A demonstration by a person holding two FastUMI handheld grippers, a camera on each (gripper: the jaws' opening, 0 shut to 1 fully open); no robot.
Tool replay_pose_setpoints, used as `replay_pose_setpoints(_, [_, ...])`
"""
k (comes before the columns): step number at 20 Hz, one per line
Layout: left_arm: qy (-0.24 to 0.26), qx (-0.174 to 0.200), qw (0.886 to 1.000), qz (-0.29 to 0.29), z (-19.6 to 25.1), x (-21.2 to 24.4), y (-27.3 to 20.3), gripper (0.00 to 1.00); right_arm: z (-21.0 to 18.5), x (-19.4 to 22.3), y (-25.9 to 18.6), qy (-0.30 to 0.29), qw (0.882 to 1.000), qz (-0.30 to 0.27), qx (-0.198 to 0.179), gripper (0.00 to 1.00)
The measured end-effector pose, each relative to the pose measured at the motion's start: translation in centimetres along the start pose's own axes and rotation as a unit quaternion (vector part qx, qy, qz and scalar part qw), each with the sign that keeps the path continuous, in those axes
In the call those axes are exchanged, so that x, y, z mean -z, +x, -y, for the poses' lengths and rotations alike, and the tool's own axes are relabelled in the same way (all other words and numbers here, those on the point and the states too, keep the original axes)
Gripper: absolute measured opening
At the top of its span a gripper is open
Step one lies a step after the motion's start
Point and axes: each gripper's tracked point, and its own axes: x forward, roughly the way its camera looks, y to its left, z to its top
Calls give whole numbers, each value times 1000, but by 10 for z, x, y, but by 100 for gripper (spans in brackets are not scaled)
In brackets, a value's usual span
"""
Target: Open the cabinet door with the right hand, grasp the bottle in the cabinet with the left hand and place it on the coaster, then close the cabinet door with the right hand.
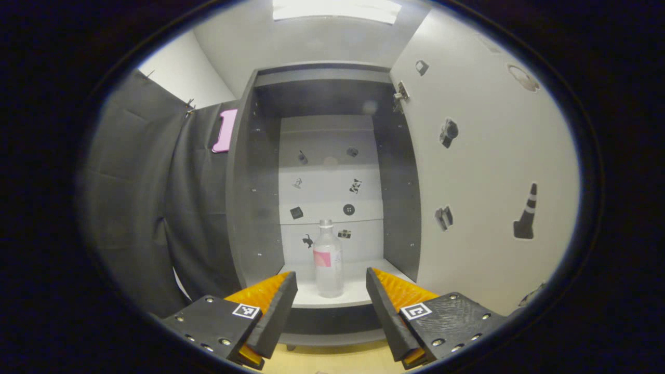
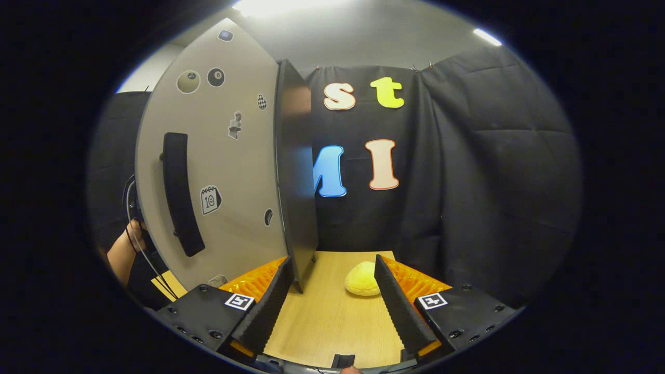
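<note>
Bottle upright in open cabinet, ahead of spread-fingered left gripper, untouched, right gripper likewise spread

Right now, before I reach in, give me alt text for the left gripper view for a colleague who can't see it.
A clear bottle with a pink label stands upright on the pale bottom shelf of an open dark cabinet, straight ahead of the open left gripper, which is short of it. The cabinet door is swung open on the right, with stickers on its inner face.
</note>
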Motion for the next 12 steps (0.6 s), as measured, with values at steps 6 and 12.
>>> replay_pose_setpoints(6, [-11,37,999,-13,1,31,77,80,9,4,17,13,998,-8,68,98])
replay_pose_setpoints(12, [-13,49,999,-6,-5,50,131,80,10,18,33,26,992,-26,124,98])
